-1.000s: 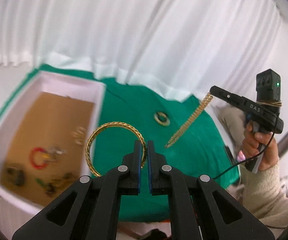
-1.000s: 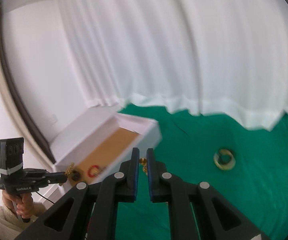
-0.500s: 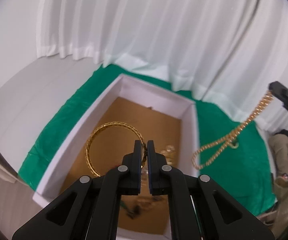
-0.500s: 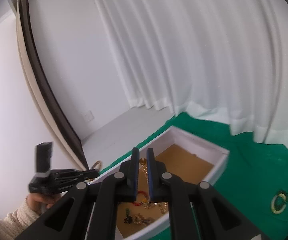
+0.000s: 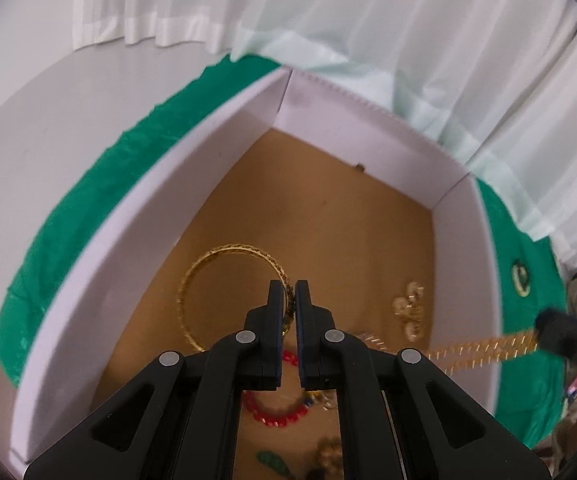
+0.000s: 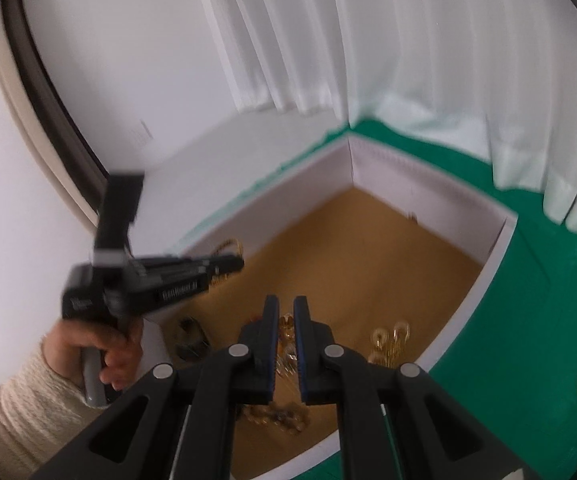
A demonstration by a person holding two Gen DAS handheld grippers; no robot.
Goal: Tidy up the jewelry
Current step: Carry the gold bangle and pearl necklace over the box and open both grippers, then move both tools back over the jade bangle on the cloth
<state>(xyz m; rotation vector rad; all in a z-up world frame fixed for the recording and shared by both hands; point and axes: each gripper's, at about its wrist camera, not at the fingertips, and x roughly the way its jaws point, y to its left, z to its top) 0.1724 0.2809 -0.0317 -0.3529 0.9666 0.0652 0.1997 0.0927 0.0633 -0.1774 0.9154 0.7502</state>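
bangle: gold bangle (image 5: 224,296) pinched at its right rim by left gripper (image 5: 288,292); ring stands on edge, face to the left wrist camera, over the brown floor of the box (image 5: 136,216)
chain: gold chain (image 5: 484,350) stretched taut, long axis near level, running from right gripper (image 5: 556,330) at the frame's right edge across the box's right wall toward the middle
left gripper: clenched on bangle, pointing steeply down into box
right gripper: own view (image 6: 286,320) shows jaws clamped on chain links between the pads
box: white walls, brown floor, sits on green cloth (image 5: 68,216)
inside box: red bead bracelet (image 5: 276,412), gold earrings (image 5: 408,310), green piece (image 5: 272,460) near bottom, partly hidden by left gripper
outside box: green-gold ring (image 5: 522,282) on cloth right of box
in the way: box's right wall under the chain
hand: hand (image 6: 100,344) in cream sleeve holds left gripper handle
backdrop: white curtain (image 5: 328,12)
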